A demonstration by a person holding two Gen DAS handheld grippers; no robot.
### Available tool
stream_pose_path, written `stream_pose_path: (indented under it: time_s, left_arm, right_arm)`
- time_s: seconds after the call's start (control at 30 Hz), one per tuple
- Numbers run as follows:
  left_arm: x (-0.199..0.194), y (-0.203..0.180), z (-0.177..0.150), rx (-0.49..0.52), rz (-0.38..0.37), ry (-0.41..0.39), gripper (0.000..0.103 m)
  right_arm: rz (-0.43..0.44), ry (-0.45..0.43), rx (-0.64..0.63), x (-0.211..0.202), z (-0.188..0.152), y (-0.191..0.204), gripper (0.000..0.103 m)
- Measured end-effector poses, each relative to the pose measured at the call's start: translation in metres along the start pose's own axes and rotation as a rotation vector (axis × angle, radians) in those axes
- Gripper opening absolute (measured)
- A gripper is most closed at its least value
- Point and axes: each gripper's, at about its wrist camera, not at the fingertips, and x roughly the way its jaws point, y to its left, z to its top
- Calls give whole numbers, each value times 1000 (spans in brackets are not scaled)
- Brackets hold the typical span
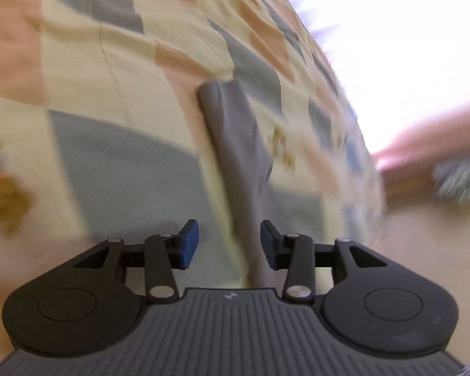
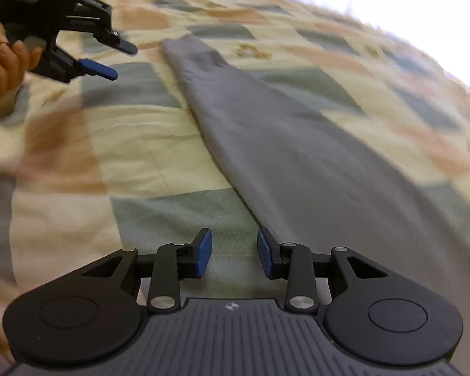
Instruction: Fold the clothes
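Long grey folded cloth garment (image 2: 266,131) lies flat on a patchwork quilt (image 2: 147,131). Left gripper (image 1: 229,244) and right gripper (image 2: 234,257) both released, grasping nothing. No legible writing.

We look along our right gripper (image 2: 233,255), its two blue-padded black fingers (image 2: 203,253) spread apart with nothing between them, poised just above a patchwork quilt of cream, grey-green and peach squares (image 2: 147,144). A long grey folded garment of soft fabric (image 2: 285,144) lies flat on the quilt, running from beside our right-hand finger away toward the upper left, where its narrow end rests. At the top left, our left gripper (image 2: 122,62) hangs above the quilt with its fingers parted and empty, held by a hand (image 2: 6,65) whose fingers wrap its black handle. The edges of the view are blurred.
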Motion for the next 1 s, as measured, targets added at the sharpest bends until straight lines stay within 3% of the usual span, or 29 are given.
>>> stream_pose_path:
  time_s: [0.1, 0.17, 0.23, 0.3, 0.37, 0.4, 0.43, 0.47, 0.5, 0.6, 0.73, 0.83, 0.9, 1.0]
  left_arm:
    - [27, 4, 22, -41, 16, -26, 43]
    - [45, 4, 33, -55, 32, -36, 38]
    - [55, -31, 34, 49, 46, -26, 2]
    - [64, -69, 33, 163, 58, -14, 1]
    - [72, -107, 33, 278, 71, -2, 1]
    - [77, -126, 33, 335, 77, 4, 9]
    - [81, -145, 32, 392, 84, 10, 33]
    - [91, -160, 24, 451, 58, 53, 45]
    - [102, -175, 13, 511, 25, 103, 50]
    - [114, -168, -9, 568, 53, 144, 43]
    - [102, -120, 9, 347, 65, 98, 39]
    - [117, -116, 30, 226, 48, 85, 39]
    - [133, -127, 38, 233, 58, 81, 40]
    - [168, -135, 45, 221, 145, 92, 40]
  right_arm:
    - [-22, 30, 66, -1, -8, -13, 36]
    - [-39, 45, 86, -1, -14, -21, 37]
    - [-43, 54, 103, 2, -16, -29, 37]
    - [-35, 60, 133, 3, -16, -38, 36]
    - [-28, 64, 176, 3, -16, -46, 36]
    - [-24, 67, 199, 3, -17, -50, 36]
    - [-21, 70, 221, 4, -16, -54, 36]
    - [-18, 73, 236, 6, -16, -57, 36]
    - [-15, 78, 245, 8, -16, -59, 36]
    - [-1, 95, 262, 13, -13, -64, 37]
    - [34, 86, 284, 14, -16, -69, 42]
    - [53, 69, 285, 17, -21, -70, 48]
    - [50, 64, 287, 19, -22, -67, 52]
    - [48, 64, 303, 19, -20, -67, 53]
